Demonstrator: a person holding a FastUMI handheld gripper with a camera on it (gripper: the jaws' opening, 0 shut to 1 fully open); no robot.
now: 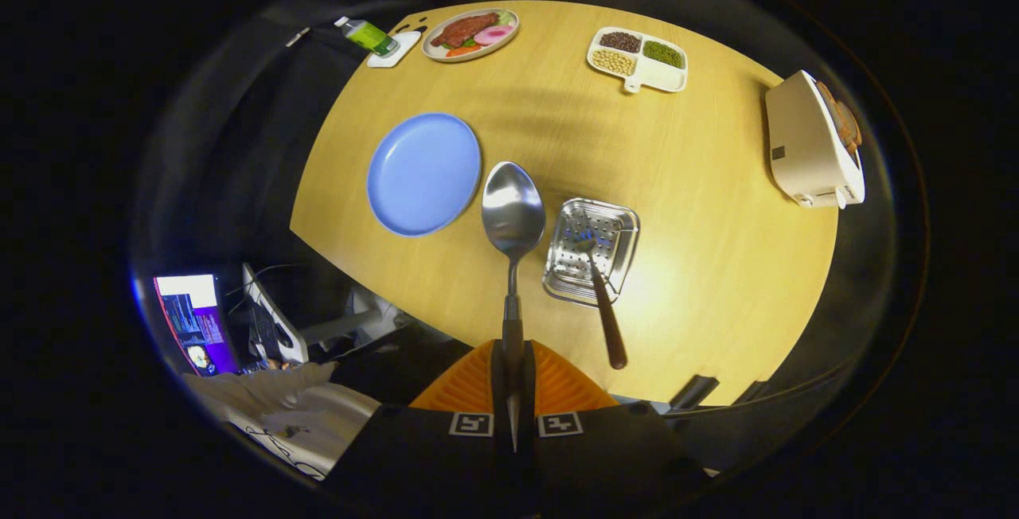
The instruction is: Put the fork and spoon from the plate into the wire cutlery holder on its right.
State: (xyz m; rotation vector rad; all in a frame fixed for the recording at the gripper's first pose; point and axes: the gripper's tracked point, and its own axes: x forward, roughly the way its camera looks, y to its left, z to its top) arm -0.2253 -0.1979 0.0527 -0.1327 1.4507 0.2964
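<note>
— What is gripped? 
— One spoon [513,220] is clamped by its handle between the closed jaws of the gripper [513,376], held left of the wire holder [591,251]. 
— And counted there? 
— One fork [603,304] is seen inside; one blue plate [424,173] lies further left on the desk [716,264].

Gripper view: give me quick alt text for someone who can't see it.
The gripper has its jaws shut on the spoon, whose handle runs between them, bowl held up over the wooden table between the bare blue plate and the cutlery holder. The fork already leans in the holder.
</note>
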